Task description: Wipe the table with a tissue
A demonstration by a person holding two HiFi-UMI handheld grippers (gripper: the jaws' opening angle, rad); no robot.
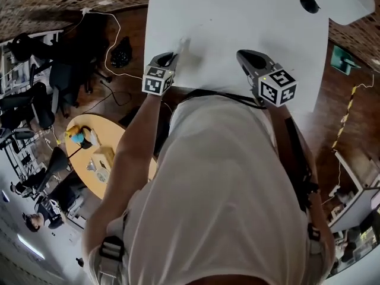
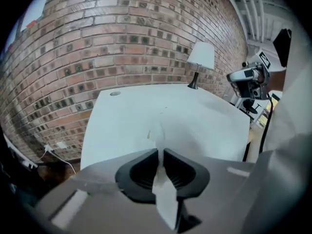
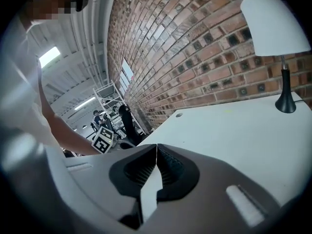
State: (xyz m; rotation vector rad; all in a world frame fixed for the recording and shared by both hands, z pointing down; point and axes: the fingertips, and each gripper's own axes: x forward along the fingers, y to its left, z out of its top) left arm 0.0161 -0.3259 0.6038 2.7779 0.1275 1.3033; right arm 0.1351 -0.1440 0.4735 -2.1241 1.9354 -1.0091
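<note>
Over the near table edge, head view: your L gripper (image 1: 168, 59) sits at the left side of the white table (image 1: 237, 16) w/ the tissue (image 1: 183, 45) trailing ahead onto the top; R gripper (image 1: 249, 57) hangs alongside, well apart. L gripper view: jaws pinched tight on the tissue, loose end sticking out front. R gripper view: jaws together, nothing btwn them. Tip lower, press that loose end flat, sweep long overlapping passes, keep clear of the lamp (image 3: 275, 21).

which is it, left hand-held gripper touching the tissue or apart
Touching. The left gripper view shows the left hand-held gripper clamped on the tissue.
</note>
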